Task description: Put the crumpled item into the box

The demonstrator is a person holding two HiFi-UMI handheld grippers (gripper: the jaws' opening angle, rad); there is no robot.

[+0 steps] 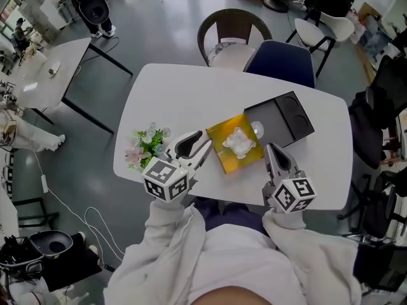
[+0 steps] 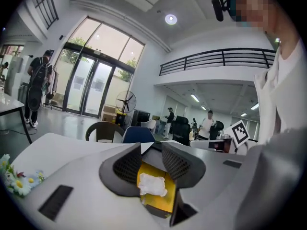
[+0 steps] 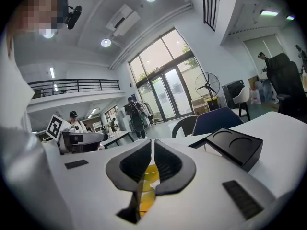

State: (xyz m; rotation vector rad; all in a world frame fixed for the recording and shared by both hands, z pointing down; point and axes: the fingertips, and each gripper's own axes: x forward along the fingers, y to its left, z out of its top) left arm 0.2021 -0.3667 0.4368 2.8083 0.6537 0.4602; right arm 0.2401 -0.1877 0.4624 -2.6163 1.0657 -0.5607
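1. The left gripper (image 1: 202, 146) has its jaws partly spread and pinches nothing. In its own view the gap frames the crumpled item (image 1: 240, 143), but the pads stand clear of it. The right gripper (image 1: 272, 150) has its jaws pressed almost together with nothing between them, and only a sliver of yellow shows through the slit.
2. The crumpled item lies just right of the left gripper's tips and slightly farther away. It sits left of the right gripper's tips, and farther. Neither gripper is clearly nearer. The left one is aimed straight at it, while the right one points past the box's right corner, so any further handling looks like the left gripper's job.
3. The item is a small white wad, paper or tissue by its look, creased and lumpy. It is roughly round, a little longer left to right, with no strong long axis. It would probably squash under a pinch.
4. It rests inside the yellow box (image 1: 222, 159), near the middle of the floor and apart from the walls. The box is shallow and open-topped, and sits turned at an angle to the table edge. By the way things lie, the placing looks done.
5. A black lid (image 1: 280, 116) with two round recesses touches the box's far right side.
6. A bunch of small flowers (image 1: 146, 146) lies left of the left gripper, on the white table (image 1: 191, 94).
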